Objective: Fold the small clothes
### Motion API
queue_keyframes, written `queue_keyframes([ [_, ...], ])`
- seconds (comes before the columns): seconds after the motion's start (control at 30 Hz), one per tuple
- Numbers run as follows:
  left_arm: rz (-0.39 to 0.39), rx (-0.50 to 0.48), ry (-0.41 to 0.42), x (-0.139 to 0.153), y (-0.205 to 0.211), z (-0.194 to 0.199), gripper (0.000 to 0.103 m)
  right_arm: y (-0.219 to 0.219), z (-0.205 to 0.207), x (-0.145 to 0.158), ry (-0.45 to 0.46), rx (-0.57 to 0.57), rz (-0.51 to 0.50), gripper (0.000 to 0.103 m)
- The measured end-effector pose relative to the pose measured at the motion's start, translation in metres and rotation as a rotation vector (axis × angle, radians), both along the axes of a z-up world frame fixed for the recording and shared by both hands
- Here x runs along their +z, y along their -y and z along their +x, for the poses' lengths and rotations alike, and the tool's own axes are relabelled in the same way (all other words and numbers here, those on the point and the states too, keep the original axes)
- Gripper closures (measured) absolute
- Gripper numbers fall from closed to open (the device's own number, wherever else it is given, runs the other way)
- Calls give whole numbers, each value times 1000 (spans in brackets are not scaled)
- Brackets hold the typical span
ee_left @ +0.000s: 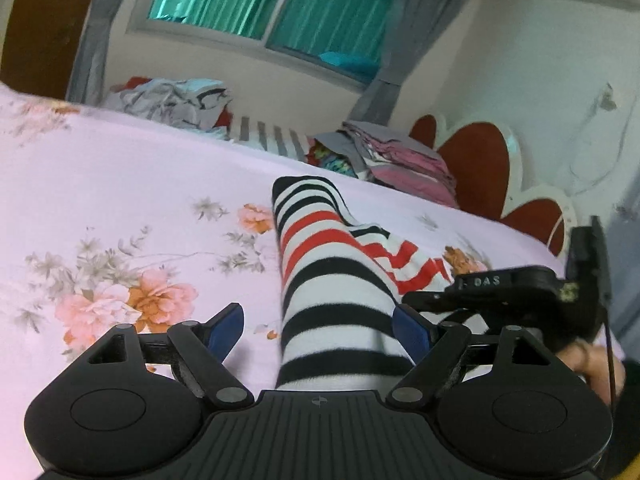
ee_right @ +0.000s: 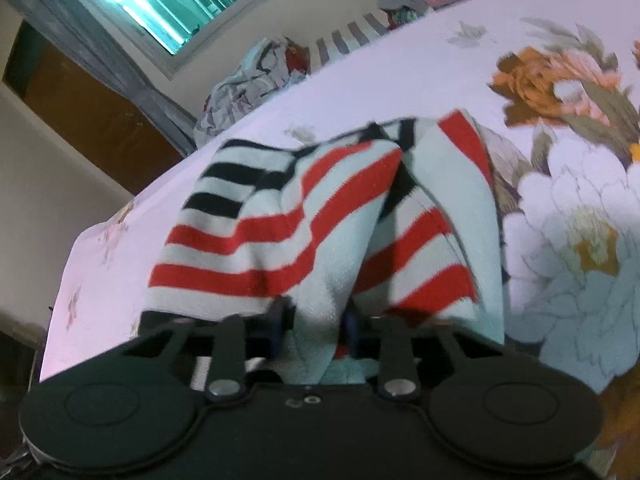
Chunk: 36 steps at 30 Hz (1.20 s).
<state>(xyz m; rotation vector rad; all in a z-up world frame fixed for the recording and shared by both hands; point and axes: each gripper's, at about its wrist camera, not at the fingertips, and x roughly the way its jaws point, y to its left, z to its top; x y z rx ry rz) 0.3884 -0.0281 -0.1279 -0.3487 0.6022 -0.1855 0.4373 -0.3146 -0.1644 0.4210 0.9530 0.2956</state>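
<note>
A small striped garment (ee_left: pixel 320 280), white with black and red bands, lies on the pink floral bedsheet (ee_left: pixel 120 184). My left gripper (ee_left: pixel 318 326) is open, its blue-padded fingers on either side of the garment's near black-striped end, not clamping it. My right gripper (ee_right: pixel 316 326) is shut on a white and red fold of the same garment (ee_right: pixel 320 216) and lifts that part off the sheet. In the left wrist view the right gripper (ee_left: pixel 520 292) shows at the right, over the garment's red-striped end.
A loose heap of unfolded clothes (ee_left: pixel 176 100) lies at the bed's far edge. A stack of folded pink and grey clothes (ee_left: pixel 400 160) sits by the red and white headboard (ee_left: pixel 480 160). A window with grey curtains is behind.
</note>
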Motion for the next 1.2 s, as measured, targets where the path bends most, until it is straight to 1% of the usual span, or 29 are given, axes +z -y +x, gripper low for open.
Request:
queue_keyframes([
  [0.07, -27, 2, 7, -2, 7, 5, 23, -7, -8, 17, 88, 16, -87, 83],
  [0.13, -33, -17, 25, -2, 18, 15, 23, -12, -14, 35, 196, 38, -194, 84],
  [0.2, -32, -38, 36, -2, 27, 21, 23, -10, -17, 47, 251, 60, -256, 84],
  [0.27, -44, -53, 27, -5, 37, 29, 23, 1, -18, 46, 243, 37, -284, 84],
  [0.33, -45, -78, 8, -11, 48, 35, 23, 16, -19, 32, 192, -17, -299, 84],
  [0.37, -40, -88, -6, -14, 53, 37, 23, 22, -18, 22, 156, -39, -297, 84],
  [0.4, -37, -98, -27, -20, 57, 40, 23, 28, -17, 10, 104, -48, -264, 83],
  [0.43, -33, -108, -53, -25, 61, 42, 23, 32, -17, 3, 87, -54, -228, 83],
  [0.47, -13, -102, -60, -29, 64, 42, 23, 35, -18, 3, 92, -64, -213, 82],
  [0.53, 53, -94, -76, -35, 68, 44, 23, 36, -18, 6, 86, -61, -202, 78],
  [0.57, 61, -95, -80, -37, 67, 45, 23, 38, -19, 9, 80, -59, -194, 76],
  [0.6, 59, -96, -91, -40, 65, 46, 23, 41, -22, 11, 74, -60, -175, 72],
  [0.7, 27, -93, -116, -43, 58, 43, 23, 53, -38, 21, 64, -67, -122, 69],
  [0.77, 28, -90, -114, -45, 59, 42, 23, 60, -54, 27, 59, -70, -107, 65],
  [0.8, 30, -88, -114, -45, 59, 41, 23, 59, -55, 27, 52, -73, -97, 62],
  [0.87, 32, -87, -115, -46, 60, 40, 23, 63, -65, 25, 35, -81, -77, 62],
  [0.97, 30, -95, -124, -48, 59, 41, 23, 65, -78, 21, 6, -68, -91, 62],
  [1.07, 36, -102, -131, -51, 58, 41, 23, 69, -92, 16, -13, -77, -72, 64],
  [1.13, 41, -105, -139, -53, 58, 42, 23, 77, -102, 13, -15, -104, -38, 66],
  [1.2, 38, -107, -147, -56, 58, 43, 23, 86, -111, 7, -23, -138, 4, 77],
])
